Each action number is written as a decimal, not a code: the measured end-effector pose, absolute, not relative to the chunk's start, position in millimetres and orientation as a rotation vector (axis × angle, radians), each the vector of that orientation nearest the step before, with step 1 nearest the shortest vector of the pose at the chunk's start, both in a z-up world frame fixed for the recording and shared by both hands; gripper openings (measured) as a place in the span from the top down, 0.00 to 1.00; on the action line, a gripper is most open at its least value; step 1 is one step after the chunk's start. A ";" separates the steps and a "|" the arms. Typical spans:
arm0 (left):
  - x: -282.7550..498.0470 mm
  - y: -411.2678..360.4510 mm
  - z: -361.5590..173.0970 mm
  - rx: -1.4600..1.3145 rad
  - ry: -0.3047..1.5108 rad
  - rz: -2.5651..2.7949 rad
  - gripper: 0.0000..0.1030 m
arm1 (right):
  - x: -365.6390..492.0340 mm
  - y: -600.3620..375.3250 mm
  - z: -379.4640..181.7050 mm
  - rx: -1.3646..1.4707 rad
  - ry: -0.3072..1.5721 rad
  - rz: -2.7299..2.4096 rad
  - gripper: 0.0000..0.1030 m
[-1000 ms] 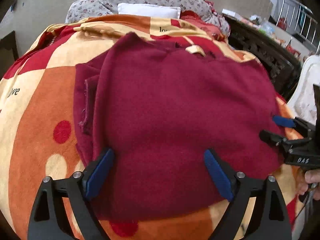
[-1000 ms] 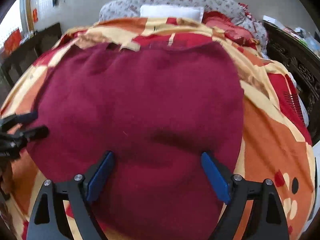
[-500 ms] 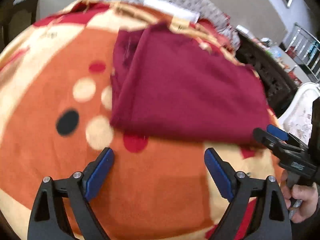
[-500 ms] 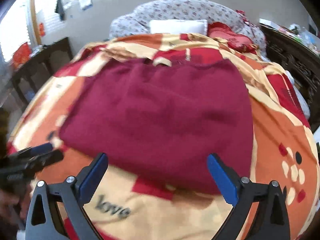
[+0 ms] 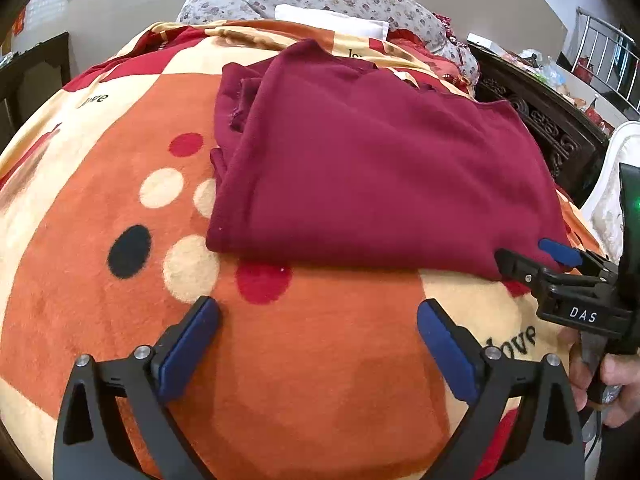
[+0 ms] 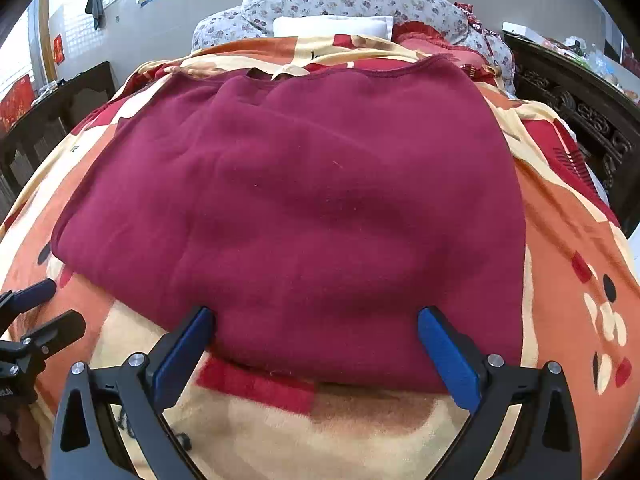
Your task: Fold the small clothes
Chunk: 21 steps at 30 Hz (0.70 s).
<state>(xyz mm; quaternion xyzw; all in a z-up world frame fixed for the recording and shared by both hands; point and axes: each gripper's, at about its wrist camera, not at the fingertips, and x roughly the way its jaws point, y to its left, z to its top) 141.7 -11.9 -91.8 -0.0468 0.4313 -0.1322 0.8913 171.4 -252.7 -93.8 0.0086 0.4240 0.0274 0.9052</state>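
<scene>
A dark red fleece garment [image 5: 376, 176], already doubled over with loose layers peeking out along its left side, is lying flat on the orange, cream and red patterned plush blanket [image 5: 312, 360] covering the bed. The left gripper [image 5: 318, 322] is hovering over bare blanket just short of the garment's near edge, its blue-padded fingers [image 5: 188, 346] spread wide and grasping nothing. The right gripper [image 6: 316, 330] is sitting at the garment's near hem, its fingers [image 6: 448, 358] likewise released, with the hem lying between them but not pinched.

Judging from this, one fold looks finished and the next is being set up. The coming move probably calls for both grippers to close on the near hem, one toward each corner, and carry it away toward the far edge, or for one side to be brought across.

The near hem is reading as a clean, slightly raised line, so it should be easy to catch. There is open blanket to the left and in front, while on the right the dark carved wooden bedframe [image 5: 548, 128] is standing close, leaving less room.
</scene>
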 end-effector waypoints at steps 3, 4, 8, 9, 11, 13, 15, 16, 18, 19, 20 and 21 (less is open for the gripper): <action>142.3 -11.4 -91.9 -0.101 0.895 -0.276 0.03 | 168.5 -252.0 -93.5 0.023 0.875 0.059 0.00; 142.3 -11.5 -92.0 -0.099 0.895 -0.275 0.03 | 168.5 -252.2 -93.4 0.026 0.874 0.060 0.00; 142.7 -11.3 -92.1 -0.095 0.898 -0.279 0.01 | 169.0 -253.1 -93.3 0.030 0.873 0.063 0.00; 142.9 -11.3 -92.1 -0.096 0.899 -0.281 0.01 | 168.9 -253.4 -93.4 0.029 0.873 0.063 0.00; 143.4 -12.1 -92.4 -0.093 0.902 -0.282 0.01 | 169.2 -253.5 -93.1 0.029 0.876 0.064 0.00; 143.6 -12.9 -92.5 -0.089 0.903 -0.280 0.01 | 169.2 -253.8 -92.9 0.026 0.882 0.069 0.00; 144.3 -13.9 -92.7 -0.086 0.905 -0.279 0.01 | 169.6 -254.3 -92.5 0.019 0.895 0.080 0.00; 144.5 -13.6 -92.6 -0.088 0.905 -0.280 0.01 | 170.3 -254.1 -91.5 0.010 0.909 0.087 0.00; 143.0 -8.8 -91.7 -0.129 0.890 -0.295 0.01 | 169.6 -253.2 -88.5 -0.026 0.937 0.110 0.00; 141.8 -0.5 -91.1 -0.187 0.872 -0.323 0.01 | 168.8 -252.4 -87.8 -0.054 0.939 0.125 0.00; 140.6 8.9 -91.2 -0.250 0.856 -0.359 0.01 | 167.3 -253.4 -88.9 -0.074 0.933 0.137 0.00; 138.1 21.3 -91.8 -0.326 0.836 -0.397 0.01 | 166.2 -255.3 -91.0 -0.068 0.927 0.148 0.00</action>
